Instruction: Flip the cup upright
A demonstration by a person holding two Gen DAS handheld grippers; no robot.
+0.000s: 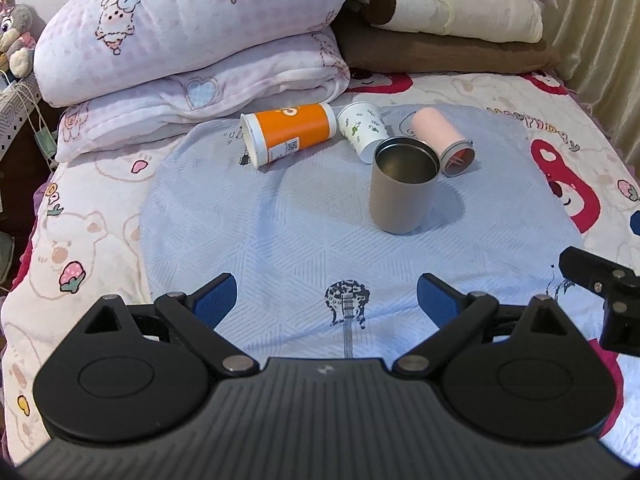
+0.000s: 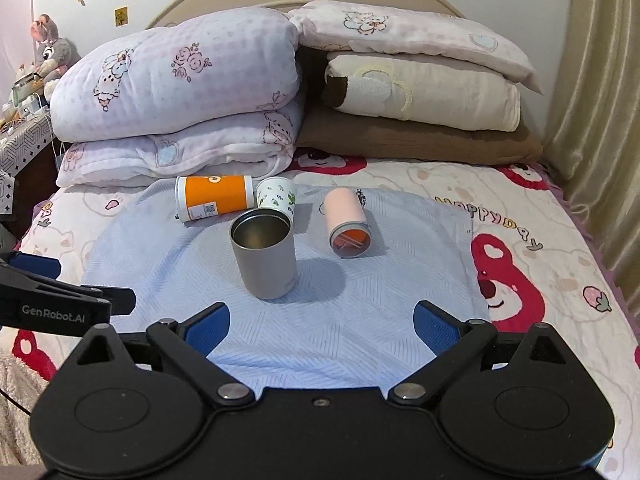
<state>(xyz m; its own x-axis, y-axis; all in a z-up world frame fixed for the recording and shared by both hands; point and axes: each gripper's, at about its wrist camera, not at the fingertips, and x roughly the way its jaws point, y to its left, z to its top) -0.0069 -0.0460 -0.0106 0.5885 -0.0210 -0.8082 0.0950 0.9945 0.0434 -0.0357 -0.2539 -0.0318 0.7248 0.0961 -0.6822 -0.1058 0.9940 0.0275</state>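
A grey metal cup (image 1: 402,186) (image 2: 265,254) stands upright, mouth up, on a light blue cloth (image 1: 280,232) (image 2: 360,280). Behind it lie three cups on their sides: an orange one (image 1: 290,133) (image 2: 216,197), a white one with green leaves (image 1: 362,130) (image 2: 277,196), and a pink one (image 1: 442,140) (image 2: 346,222). My left gripper (image 1: 326,300) is open and empty, in front of the cups. My right gripper (image 2: 322,326) is open and empty, just in front of the grey cup.
Folded pink quilts (image 1: 192,40) (image 2: 180,92) and stacked pillows (image 1: 448,12) (image 2: 416,92) lie behind the cups. A curtain (image 2: 600,100) hangs at the right. A bedside table with plush toys (image 2: 44,56) is at the left. The other gripper shows at each view's edge (image 1: 600,292) (image 2: 52,300).
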